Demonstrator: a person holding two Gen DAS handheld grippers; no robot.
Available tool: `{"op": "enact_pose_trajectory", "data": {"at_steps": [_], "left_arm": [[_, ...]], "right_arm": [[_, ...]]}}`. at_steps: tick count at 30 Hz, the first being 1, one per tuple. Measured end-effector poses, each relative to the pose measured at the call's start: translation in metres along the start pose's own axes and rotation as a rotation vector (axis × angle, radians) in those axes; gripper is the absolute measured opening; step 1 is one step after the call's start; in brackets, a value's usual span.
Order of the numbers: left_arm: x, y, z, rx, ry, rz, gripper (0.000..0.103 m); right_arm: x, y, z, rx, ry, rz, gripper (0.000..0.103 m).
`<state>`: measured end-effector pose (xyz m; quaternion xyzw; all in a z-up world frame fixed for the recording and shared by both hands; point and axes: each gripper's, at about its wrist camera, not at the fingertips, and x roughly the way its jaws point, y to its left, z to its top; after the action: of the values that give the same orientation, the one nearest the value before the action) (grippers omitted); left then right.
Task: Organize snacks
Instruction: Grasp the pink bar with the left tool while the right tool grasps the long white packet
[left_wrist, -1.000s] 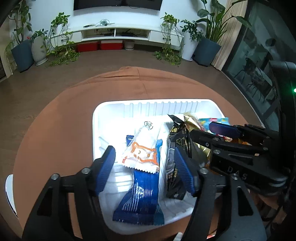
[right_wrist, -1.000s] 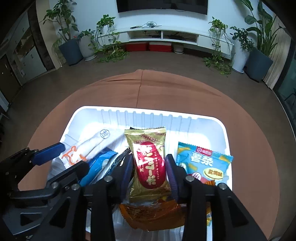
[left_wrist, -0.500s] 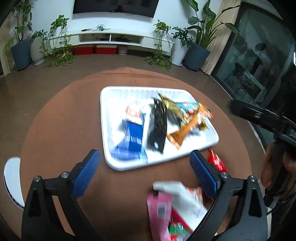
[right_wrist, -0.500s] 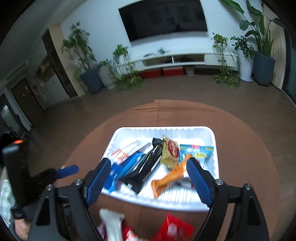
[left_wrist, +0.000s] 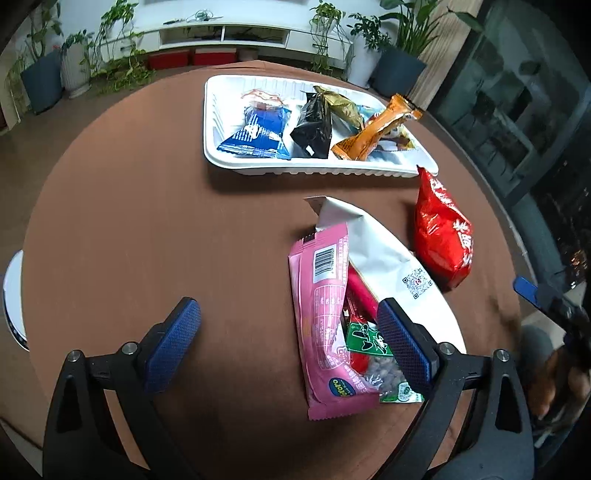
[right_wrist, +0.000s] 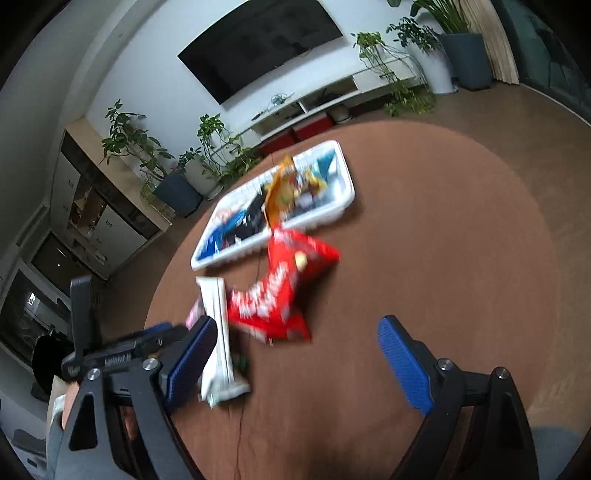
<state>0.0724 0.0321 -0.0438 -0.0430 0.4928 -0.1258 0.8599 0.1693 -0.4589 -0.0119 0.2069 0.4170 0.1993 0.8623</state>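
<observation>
A white tray (left_wrist: 317, 170) at the far side of the round brown table holds several snack packets: blue (left_wrist: 258, 133), black (left_wrist: 314, 125), gold (left_wrist: 341, 105) and orange (left_wrist: 376, 129). Loose on the table lie a pink packet (left_wrist: 325, 314), a white bag (left_wrist: 384, 254), a green-labelled packet (left_wrist: 369, 341) and a red bag (left_wrist: 443, 236). My left gripper (left_wrist: 291, 343) is open and empty, above the near table beside the pink packet. My right gripper (right_wrist: 295, 358) is open and empty, near the red bag (right_wrist: 280, 291). The tray (right_wrist: 343, 195) is blurred in the right wrist view.
A white plate edge (left_wrist: 11, 295) shows at the table's left rim. The right gripper's tip (left_wrist: 532, 291) shows at the right edge of the left wrist view. Potted plants (left_wrist: 40, 74) and a TV cabinet (left_wrist: 221, 33) stand beyond the table.
Both grippers opened, let go of packets in the tray and pulled back toward the near side. The right view is swinging and blurred.
</observation>
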Motion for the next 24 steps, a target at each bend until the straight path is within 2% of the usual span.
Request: {"op": "enact_pose_trajectory", "data": {"at_steps": [3,5,7,9,14,16,24], "left_arm": [[0.000,-0.004,0.001,0.028,0.010,0.021,0.090],[0.002,-0.005,-0.001,0.037,0.022,0.024,0.082],[0.006,-0.005,0.006,0.046,0.038,0.031,0.069],[0.011,-0.007,0.008,0.059,0.049,0.032,0.063],[0.018,-0.012,0.012,0.091,0.059,0.044,0.055],[0.021,-0.014,0.012,0.104,0.070,0.046,0.042],[0.018,-0.011,0.010,0.117,0.063,0.047,0.029]], "right_arm": [[0.000,0.006,-0.007,-0.037,0.008,-0.005,0.089],[0.000,0.007,-0.010,-0.049,0.013,0.000,0.086],[0.002,0.012,-0.011,-0.065,0.014,0.007,0.084],[0.004,0.017,-0.012,-0.086,0.018,0.007,0.083],[0.011,0.024,-0.017,-0.109,0.041,0.006,0.080],[0.011,0.028,-0.020,-0.122,0.046,0.002,0.080],[0.021,0.043,-0.020,-0.185,0.079,0.004,0.079]]}}
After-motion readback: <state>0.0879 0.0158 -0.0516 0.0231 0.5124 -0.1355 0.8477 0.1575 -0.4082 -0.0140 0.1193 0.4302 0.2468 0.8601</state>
